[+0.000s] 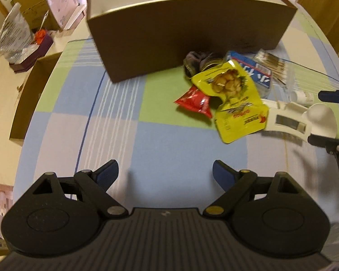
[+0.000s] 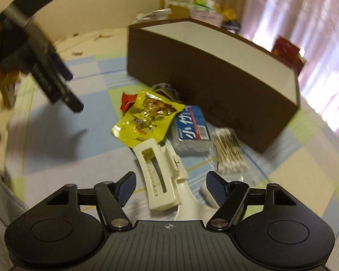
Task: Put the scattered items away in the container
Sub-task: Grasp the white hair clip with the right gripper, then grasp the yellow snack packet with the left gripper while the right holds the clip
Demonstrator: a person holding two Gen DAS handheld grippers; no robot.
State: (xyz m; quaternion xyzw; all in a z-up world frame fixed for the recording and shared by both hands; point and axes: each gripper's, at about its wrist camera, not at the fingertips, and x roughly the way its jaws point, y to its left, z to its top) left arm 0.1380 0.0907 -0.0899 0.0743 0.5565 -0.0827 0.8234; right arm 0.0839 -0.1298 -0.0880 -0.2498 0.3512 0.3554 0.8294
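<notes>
A brown open box (image 1: 192,36) (image 2: 214,85) with a white inside stands on the checked cloth. In front of it lie a yellow snack pouch (image 1: 232,90) (image 2: 147,115), a red packet (image 1: 194,100), a blue tissue pack (image 2: 192,126), a bag of cotton swabs (image 2: 228,151), a small white bottle (image 1: 301,97) and a long white plastic tool (image 1: 291,119) (image 2: 160,180). My right gripper (image 2: 171,188) (image 1: 315,117) is open and straddles the white tool, its pads clear of it. My left gripper (image 1: 166,176) (image 2: 73,92) hangs open over bare cloth, left of the pile.
A dark crumpled item (image 1: 198,61) lies against the box wall behind the pouch. Cardboard boxes (image 1: 24,97) and plastic bags (image 1: 13,36) stand beyond the cloth's left edge. A red box (image 2: 284,47) and curtains (image 2: 305,22) are behind the container.
</notes>
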